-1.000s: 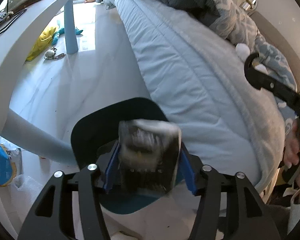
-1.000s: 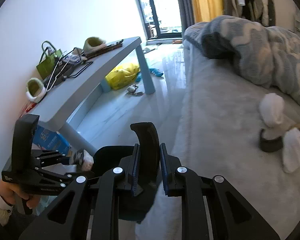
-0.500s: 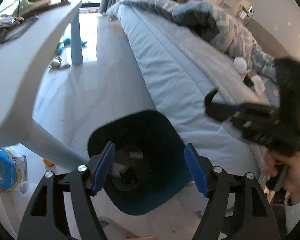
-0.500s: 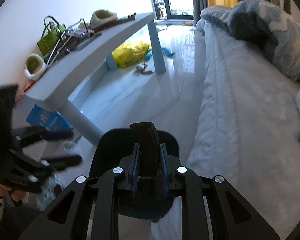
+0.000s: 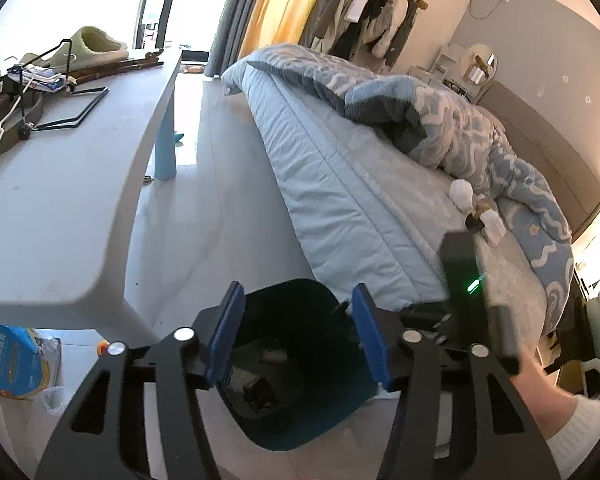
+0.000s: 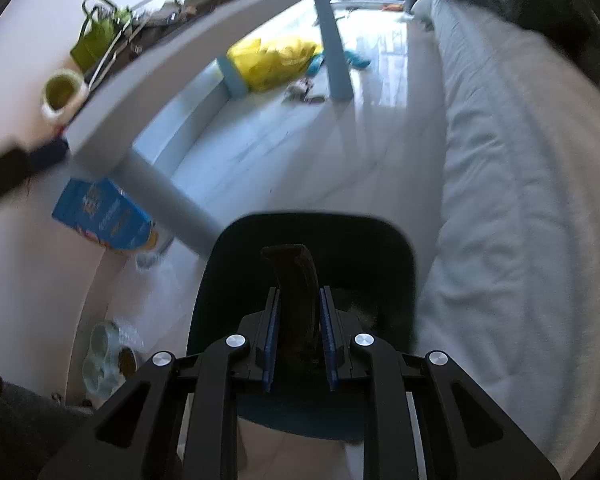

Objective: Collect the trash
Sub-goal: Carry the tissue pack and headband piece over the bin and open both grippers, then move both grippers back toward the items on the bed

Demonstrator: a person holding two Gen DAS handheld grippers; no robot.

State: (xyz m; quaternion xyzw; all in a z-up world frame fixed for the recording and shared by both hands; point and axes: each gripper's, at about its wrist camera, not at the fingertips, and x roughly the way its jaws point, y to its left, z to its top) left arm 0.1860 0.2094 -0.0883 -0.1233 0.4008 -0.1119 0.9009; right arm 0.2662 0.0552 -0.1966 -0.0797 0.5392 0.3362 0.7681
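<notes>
The left gripper has nothing between its blue pads, and its jaws are closing above the dark bin, where some trash lies on the bottom. The right gripper is clamped on a curved dark strip and holds it over the same bin. To the right of it is the bed, and to the left is the grey table.
</notes>
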